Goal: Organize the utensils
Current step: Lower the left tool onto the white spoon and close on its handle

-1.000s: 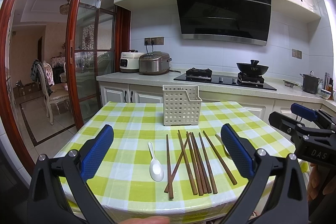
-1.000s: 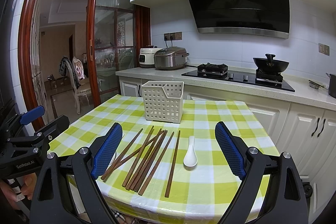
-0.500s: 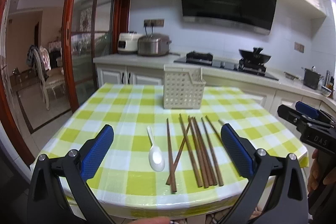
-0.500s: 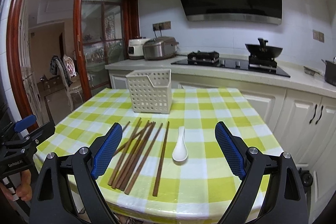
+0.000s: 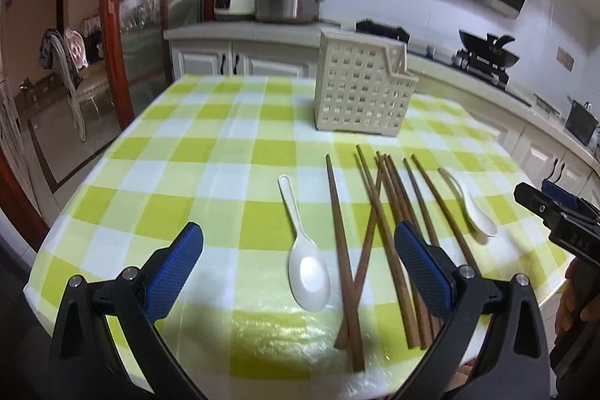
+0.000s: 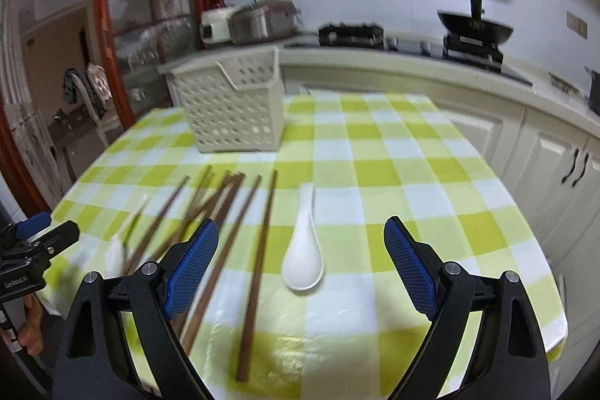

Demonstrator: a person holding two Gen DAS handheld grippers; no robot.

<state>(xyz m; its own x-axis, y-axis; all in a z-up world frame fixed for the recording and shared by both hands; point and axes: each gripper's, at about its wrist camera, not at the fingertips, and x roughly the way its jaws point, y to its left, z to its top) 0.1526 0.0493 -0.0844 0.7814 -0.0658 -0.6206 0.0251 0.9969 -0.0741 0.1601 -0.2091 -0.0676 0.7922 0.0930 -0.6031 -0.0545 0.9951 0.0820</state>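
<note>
Left wrist view: the left gripper [image 5: 298,267] hangs over the green-and-white checked tablecloth [image 5: 210,152], blue-padded jaws spread wide and holding nothing. Between them at 6 o'clock lies a white ceramic spoon [image 5: 305,259], bowl nearest the camera. Just beside it at 5 o'clock, brown wooden chopsticks [image 5: 378,223] fan out, two of them crossing. A cream perforated plastic utensil basket [image 5: 362,89] stands upright at 12 o'clock. A second white spoon [image 5: 470,203] rests at 3 o'clock. The right gripper [image 6: 300,263] is likewise spread and empty.
</note>
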